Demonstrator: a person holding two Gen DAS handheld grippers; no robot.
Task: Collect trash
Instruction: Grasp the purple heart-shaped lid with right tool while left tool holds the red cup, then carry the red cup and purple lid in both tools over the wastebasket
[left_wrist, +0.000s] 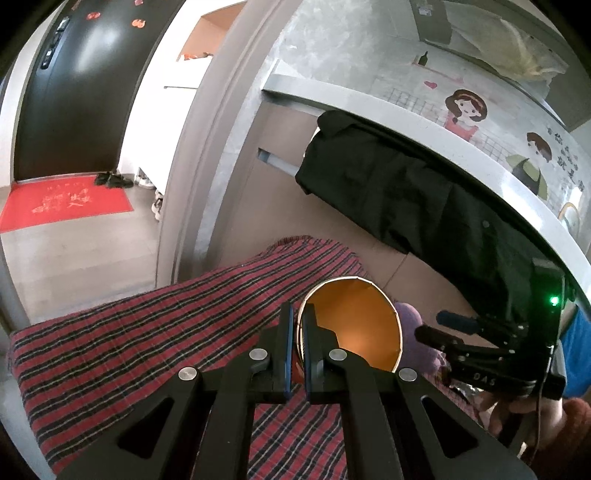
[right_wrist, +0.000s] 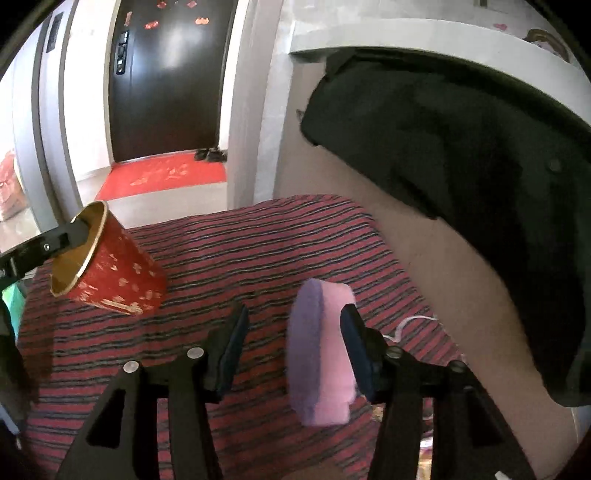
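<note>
My left gripper (left_wrist: 298, 325) is shut on the rim of a red paper bucket (left_wrist: 354, 325) with gold print and an orange inside, held tilted above the red plaid cloth (left_wrist: 147, 332). The bucket also shows at the left of the right wrist view (right_wrist: 110, 273). My right gripper (right_wrist: 291, 332) is open. A purple and pink sponge-like pad (right_wrist: 321, 354) stands on edge between its fingers, against the right finger (right_wrist: 354, 332); the left finger is apart from it. In the left wrist view the right gripper (left_wrist: 450, 328) is beside the bucket, with the purple pad (left_wrist: 413, 332) partly hidden behind the rim.
The plaid cloth (right_wrist: 258, 240) covers a low surface. A black garment (left_wrist: 406, 192) hangs from a grey counter edge (left_wrist: 369, 107) at the right. A dark door (left_wrist: 77, 92), a red mat (left_wrist: 66, 203) and shoes (left_wrist: 112, 180) lie beyond. Small scraps lie at the cloth's right edge (right_wrist: 406, 325).
</note>
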